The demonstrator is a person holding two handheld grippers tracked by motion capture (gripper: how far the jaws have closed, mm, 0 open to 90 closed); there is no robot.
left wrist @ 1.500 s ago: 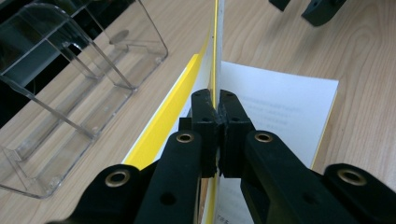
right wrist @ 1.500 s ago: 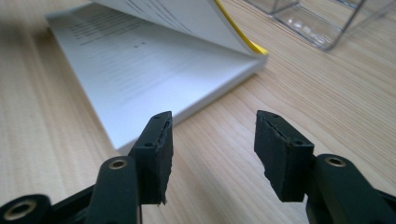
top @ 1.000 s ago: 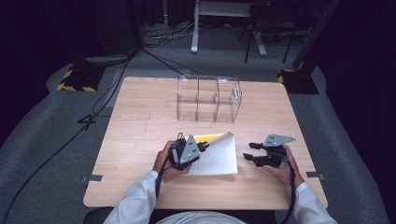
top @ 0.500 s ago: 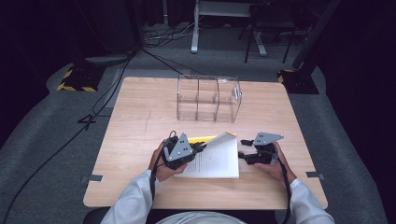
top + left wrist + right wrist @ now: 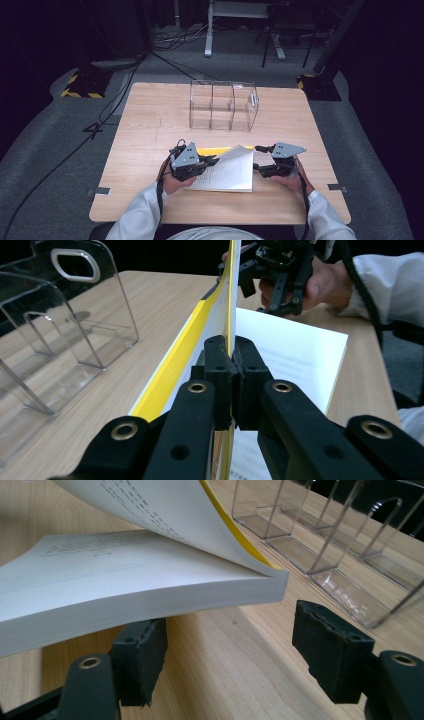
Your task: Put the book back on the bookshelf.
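At 6 o'clock on the table (image 5: 150,130), the book (image 5: 227,175) lies part-opened: left gripper (image 5: 207,162) pinches its yellow cover (image 5: 192,337) upright, right gripper (image 5: 257,160) waits spread at 3 o'clock; cover lifted, full opening likely remains.

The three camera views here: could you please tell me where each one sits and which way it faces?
High view: above the person's side of the table, looking forward and down on the book and clear organizer; forearms and both hands show.
Left gripper view: on the left tool, looking along its jaws, shut on the lifted cover; the other hand shows beyond.
Right gripper view: on the right tool, low at the table, jaws open beside the book's page block.
All three share the book and organizer.
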